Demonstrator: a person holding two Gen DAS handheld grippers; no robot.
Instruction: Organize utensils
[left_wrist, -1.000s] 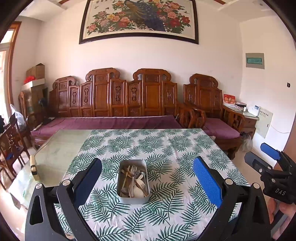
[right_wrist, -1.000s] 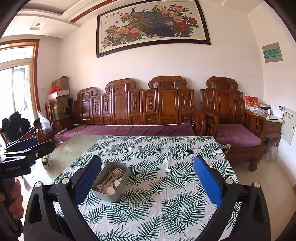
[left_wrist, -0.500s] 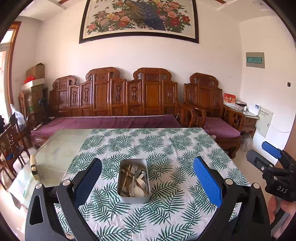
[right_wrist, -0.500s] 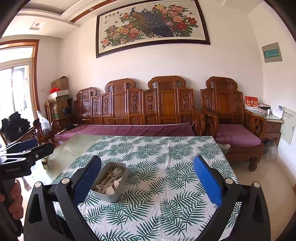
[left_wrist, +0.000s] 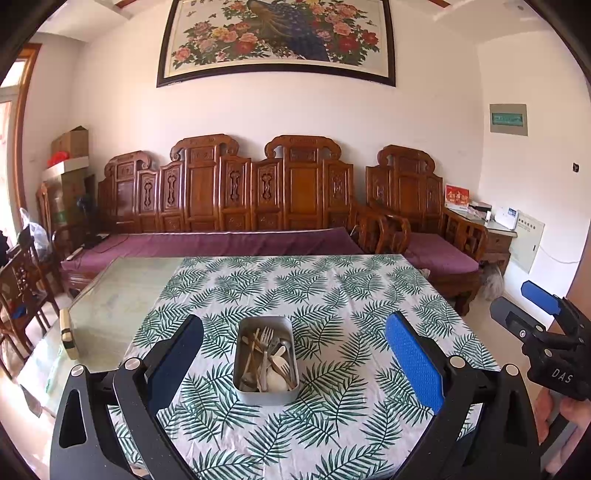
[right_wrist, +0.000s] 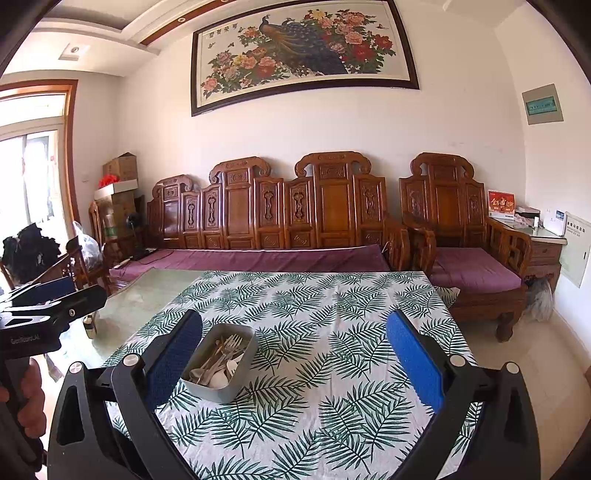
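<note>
On the desk (left_wrist: 369, 280), mid-way across its palm-leaf cloth (left_wrist: 332, 295), sits a rectangular metal tin (left_wrist: 266, 360) with rounded corners, long axis running straight away from the left camera. Inside it's a jumble of utensils (left_wrist: 267, 360): metal forks with tines mostly toward the far end, plus pale spoons. The left hand-held gripper (left_wrist: 293, 360) hovers spread wide with nothing in it, same as the right hand-held gripper (right_wrist: 293, 363); both have dimpled blue pads.
</note>
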